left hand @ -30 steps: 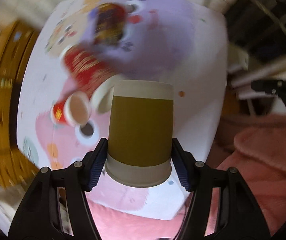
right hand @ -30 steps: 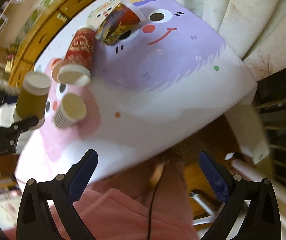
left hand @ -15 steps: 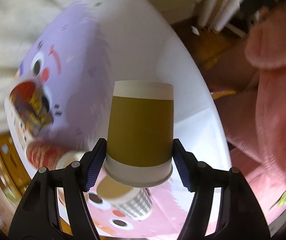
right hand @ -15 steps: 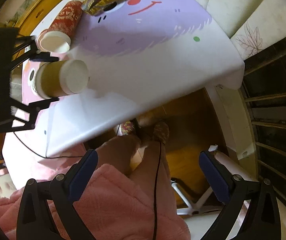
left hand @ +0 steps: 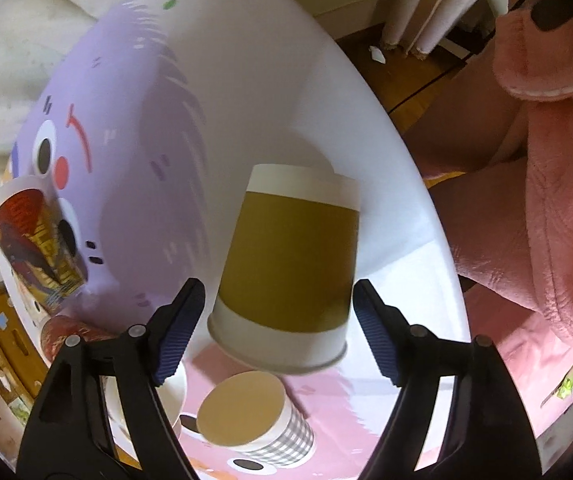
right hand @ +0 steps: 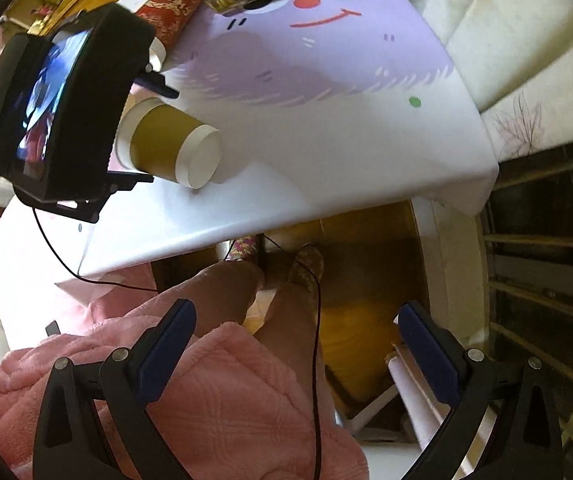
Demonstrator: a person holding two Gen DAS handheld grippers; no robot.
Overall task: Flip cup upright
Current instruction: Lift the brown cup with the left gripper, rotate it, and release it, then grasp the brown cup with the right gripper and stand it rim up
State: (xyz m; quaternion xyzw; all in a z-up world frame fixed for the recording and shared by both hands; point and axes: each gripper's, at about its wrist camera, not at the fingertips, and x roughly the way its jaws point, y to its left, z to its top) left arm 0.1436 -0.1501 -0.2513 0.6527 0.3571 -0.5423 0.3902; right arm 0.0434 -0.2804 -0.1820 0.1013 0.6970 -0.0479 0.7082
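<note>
An olive-brown paper cup (left hand: 290,268) with white bands sits between the fingers of my left gripper (left hand: 276,326). The jaws stand apart from its sides, with small gaps on both. In the right wrist view the same cup (right hand: 170,146) has its base touching the white part of the table cloth (right hand: 326,160), with the left gripper's body beside it. My right gripper (right hand: 294,348) is open and empty, off the table over the person's pink robe.
Other cups lie on the cloth: a checked one (left hand: 254,416) just below the olive cup, a red patterned one (left hand: 70,332) at left, a dark printed one (left hand: 34,240) further left. The table edge (right hand: 246,236) and a cable (right hand: 314,320) show in the right wrist view.
My left gripper has opened off the olive cup, which was clamped before. The cup's base has come down onto the white cloth. The right gripper has drifted a little and stays open.
</note>
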